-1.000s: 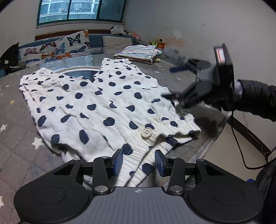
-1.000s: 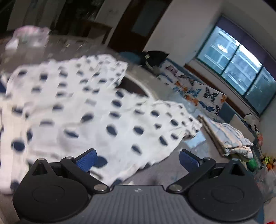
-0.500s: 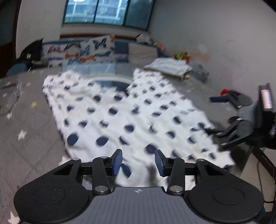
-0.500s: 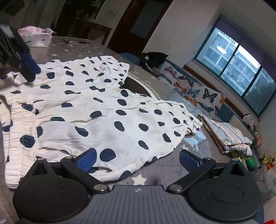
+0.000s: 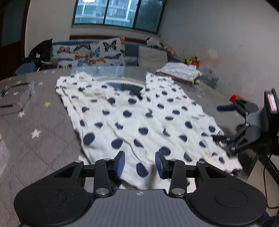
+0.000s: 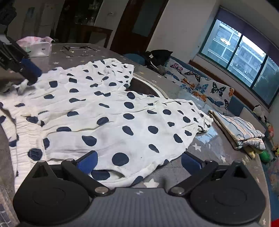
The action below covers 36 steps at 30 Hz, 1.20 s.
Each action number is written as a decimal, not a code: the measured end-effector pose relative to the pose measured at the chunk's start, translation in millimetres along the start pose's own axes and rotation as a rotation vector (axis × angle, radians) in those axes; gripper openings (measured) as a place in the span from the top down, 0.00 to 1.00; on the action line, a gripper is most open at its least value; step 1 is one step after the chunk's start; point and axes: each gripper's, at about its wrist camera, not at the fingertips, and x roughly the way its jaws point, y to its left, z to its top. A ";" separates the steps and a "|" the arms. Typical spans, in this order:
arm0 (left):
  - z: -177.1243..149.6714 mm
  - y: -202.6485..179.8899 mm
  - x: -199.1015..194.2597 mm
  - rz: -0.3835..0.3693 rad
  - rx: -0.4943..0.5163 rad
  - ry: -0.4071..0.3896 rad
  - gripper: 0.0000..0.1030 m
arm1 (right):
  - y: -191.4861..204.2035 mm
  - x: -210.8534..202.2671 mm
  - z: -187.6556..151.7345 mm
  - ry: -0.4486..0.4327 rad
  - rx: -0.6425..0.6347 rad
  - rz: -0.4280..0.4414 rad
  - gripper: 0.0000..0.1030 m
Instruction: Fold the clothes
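Item: polka-dot shorts (image 5: 139, 118), spread flat mid-table. Left: our left gripper (image 5: 140, 165) has slid along the near waistband, jaws closing, nothing pinched. Right: right gripper (image 6: 138, 161) released wide. Folding not begun.

The left wrist view sits low over the near edge of the table (image 5: 43, 125), facing along it toward the window (image 5: 115, 13), with its own fingers (image 5: 120, 163) at the bottom. The right wrist view looks from the table's other near corner, angled across toward the same window (image 6: 244, 57) and a dark door (image 6: 132, 29). Both share the dotted garment (image 5: 139, 122) (image 6: 113, 113), close below each lens, the folded pile (image 5: 179, 72) (image 6: 238, 129) and the butterfly cushions (image 5: 90, 54) (image 6: 200, 85). Each view catches the other gripper at its edge.
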 end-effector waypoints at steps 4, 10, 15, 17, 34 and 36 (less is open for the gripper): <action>9.2 8.6 13.3 0.017 -0.038 -0.016 0.61 | -6.5 -4.9 6.0 -0.023 0.036 0.000 0.00; 9.6 31.9 29.8 0.060 -0.119 0.013 0.70 | -5.8 2.9 5.9 -0.008 0.055 0.018 0.00; 1.8 48.6 20.5 0.127 -0.139 0.028 0.79 | -2.5 8.3 1.1 0.013 0.053 0.029 0.00; 4.2 53.1 16.9 0.134 -0.160 0.031 0.79 | -4.2 7.5 1.7 0.011 0.056 0.027 0.00; 23.0 75.1 40.5 0.213 -0.176 0.034 0.78 | -22.5 10.3 14.9 0.007 0.074 0.033 0.00; 27.1 74.5 38.6 0.238 -0.180 0.028 0.77 | -34.5 14.6 21.1 0.013 0.110 0.030 0.00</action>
